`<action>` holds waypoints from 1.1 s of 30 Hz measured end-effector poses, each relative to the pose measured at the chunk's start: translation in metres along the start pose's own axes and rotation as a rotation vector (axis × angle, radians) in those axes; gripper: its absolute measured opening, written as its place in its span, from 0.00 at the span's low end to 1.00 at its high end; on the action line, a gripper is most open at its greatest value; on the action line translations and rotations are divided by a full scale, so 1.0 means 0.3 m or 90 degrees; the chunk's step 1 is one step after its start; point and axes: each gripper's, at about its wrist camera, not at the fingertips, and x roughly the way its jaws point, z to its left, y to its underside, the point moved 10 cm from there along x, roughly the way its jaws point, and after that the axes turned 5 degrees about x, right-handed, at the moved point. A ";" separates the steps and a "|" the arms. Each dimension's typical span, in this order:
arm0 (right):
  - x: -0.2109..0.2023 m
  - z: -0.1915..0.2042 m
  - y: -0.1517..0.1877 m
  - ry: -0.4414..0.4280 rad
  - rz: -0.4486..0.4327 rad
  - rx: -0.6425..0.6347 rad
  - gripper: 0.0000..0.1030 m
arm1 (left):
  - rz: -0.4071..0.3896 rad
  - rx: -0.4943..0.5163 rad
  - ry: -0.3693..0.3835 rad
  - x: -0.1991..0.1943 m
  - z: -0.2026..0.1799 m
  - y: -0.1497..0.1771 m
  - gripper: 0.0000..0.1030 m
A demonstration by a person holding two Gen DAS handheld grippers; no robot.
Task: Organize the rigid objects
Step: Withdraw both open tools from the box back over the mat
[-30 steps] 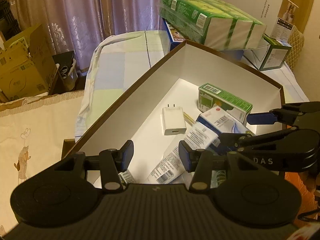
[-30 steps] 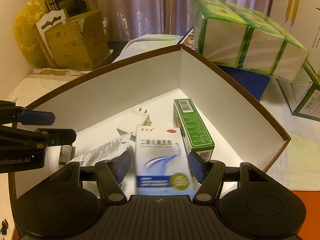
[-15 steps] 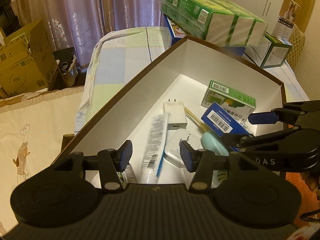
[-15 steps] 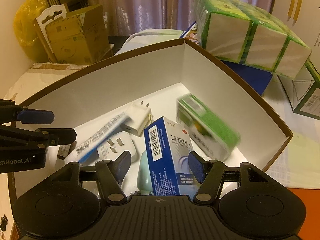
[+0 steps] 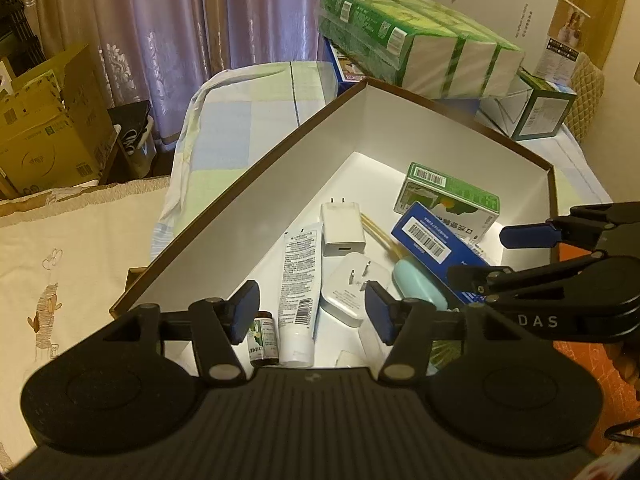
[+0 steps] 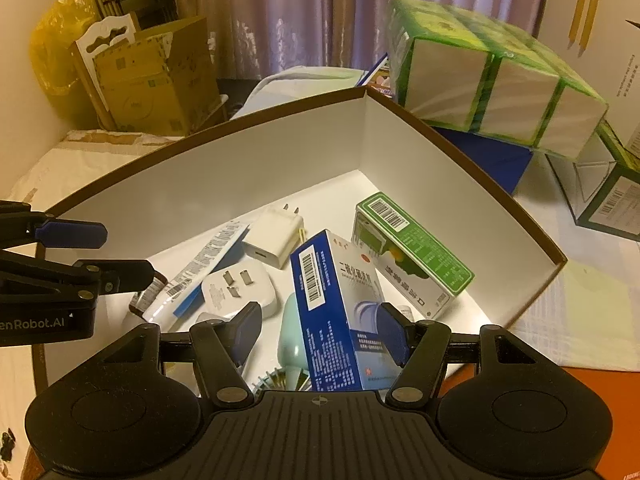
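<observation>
A brown-rimmed white box (image 5: 304, 184) (image 6: 280, 168) holds several items: a white tube (image 5: 300, 280) (image 6: 200, 272), a white charger (image 5: 342, 230) (image 6: 276, 236), a white plug adapter (image 5: 352, 288) (image 6: 240, 288), a mint-green case (image 5: 418, 282) (image 6: 292, 332), a blue medicine box (image 5: 432, 244) (image 6: 340, 312), a green carton (image 5: 448, 196) (image 6: 412, 256) and a small brown bottle (image 5: 262, 338). My left gripper (image 5: 312, 312) is open and empty above the box's near corner. My right gripper (image 6: 320, 328) is open; the blue box leans between its fingers, apparently loose.
Green wrapped packs (image 5: 416, 48) (image 6: 488, 80) sit on a blue box behind the white box. A green-and-white carton (image 5: 528, 108) stands at the right. Cardboard boxes (image 5: 44, 128) (image 6: 156, 76) stand at the left by the curtains. A checked cloth (image 5: 248, 116) covers the table.
The blue medicine box left my right gripper's hold and dropped into the box, tilting onto its side. The green carton shifted. The tube and other items have settled; both grippers have risen slightly.
</observation>
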 end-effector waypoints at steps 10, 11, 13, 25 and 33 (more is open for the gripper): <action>-0.106 -0.009 0.023 0.005 -0.042 0.016 0.59 | -0.035 0.007 -0.001 -0.087 -0.037 0.013 0.59; -0.117 -0.008 0.025 0.002 -0.046 0.020 0.59 | -0.040 0.008 -0.004 -0.100 -0.041 0.015 0.61; -0.148 -0.009 0.028 -0.006 -0.059 0.031 0.59 | -0.055 0.011 -0.011 -0.132 -0.052 0.017 0.65; -0.340 -0.044 0.103 -0.049 -0.108 0.053 0.59 | -0.101 0.004 -0.061 -0.320 -0.162 0.073 0.74; -0.481 -0.141 0.218 -0.038 -0.127 0.033 0.59 | -0.113 -0.026 -0.069 -0.432 -0.321 0.141 0.74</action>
